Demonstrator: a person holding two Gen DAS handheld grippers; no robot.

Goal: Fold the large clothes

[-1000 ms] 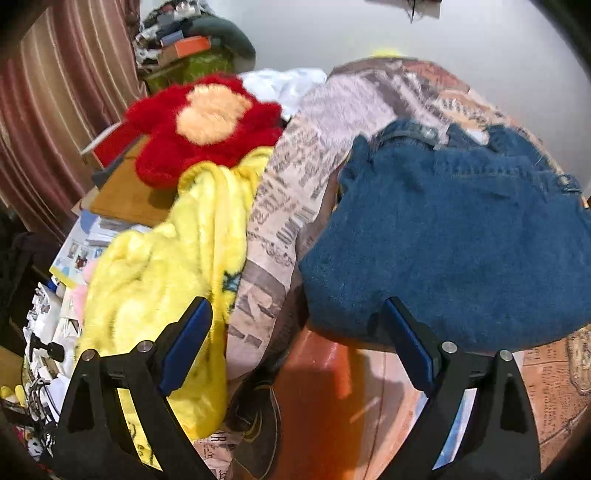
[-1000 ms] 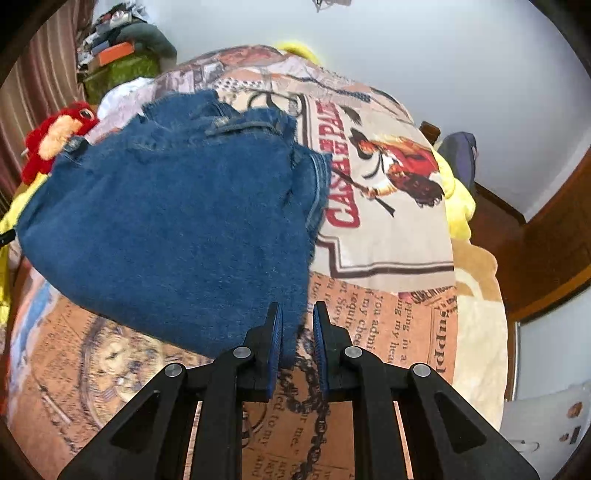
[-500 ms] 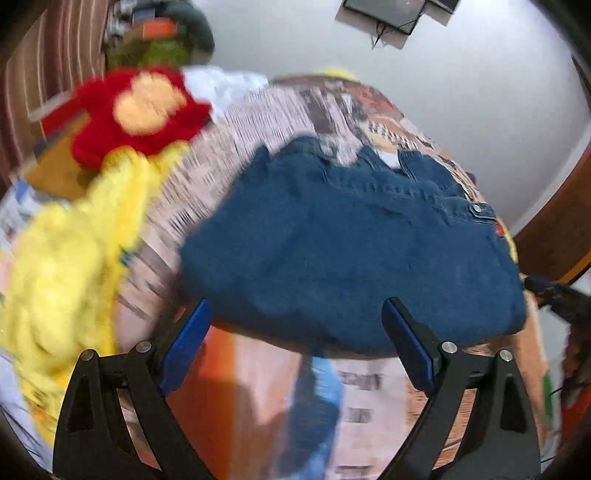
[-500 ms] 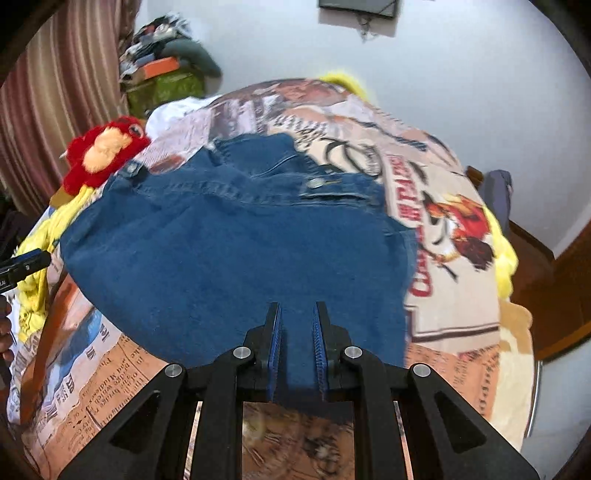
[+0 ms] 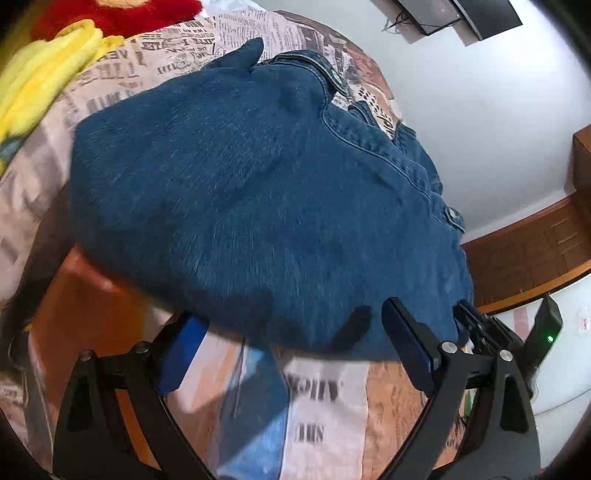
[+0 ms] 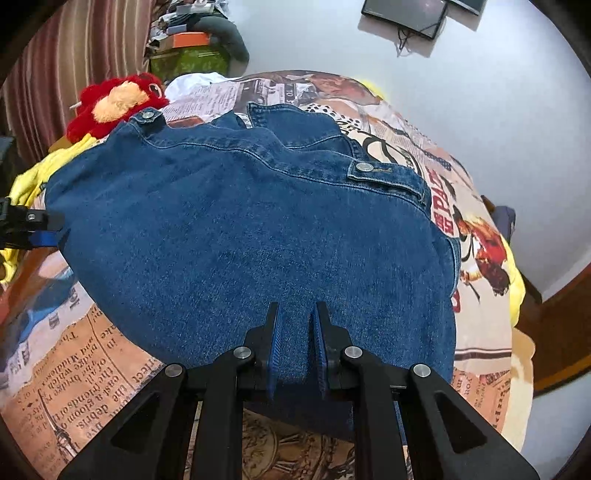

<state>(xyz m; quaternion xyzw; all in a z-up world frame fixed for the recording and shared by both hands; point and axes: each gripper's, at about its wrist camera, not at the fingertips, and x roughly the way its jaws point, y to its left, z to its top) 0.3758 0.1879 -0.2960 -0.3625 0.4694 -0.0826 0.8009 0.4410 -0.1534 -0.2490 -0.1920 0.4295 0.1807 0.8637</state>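
Note:
A blue denim garment (image 5: 258, 184) lies folded on a bed covered by a newspaper-print sheet (image 5: 325, 406). My left gripper (image 5: 291, 314) stands wide open at the garment's near edge, its fingers straddling the fold with nothing pinched. In the right wrist view the same denim garment (image 6: 240, 229) fills the middle, button tabs along its far edge. My right gripper (image 6: 297, 306) is shut to a narrow slit just over the near edge; no cloth shows pinched between its pads. The left gripper's finger (image 6: 33, 225) pokes in at the garment's left edge.
A red plush toy (image 6: 110, 103) and a yellow blanket (image 5: 44, 74) lie at the bed's far left. A cluttered shelf (image 6: 188, 51) stands by the striped curtain (image 6: 74, 55). A dark screen (image 6: 406, 14) hangs on the wall. A wooden ledge (image 5: 535, 251) is on the right.
The left gripper swung from the yellow blanket side to the denim's near edge and dipped down. The right gripper slid from the garment's right corner to its near edge's middle. Neither gripper's jaws changed.

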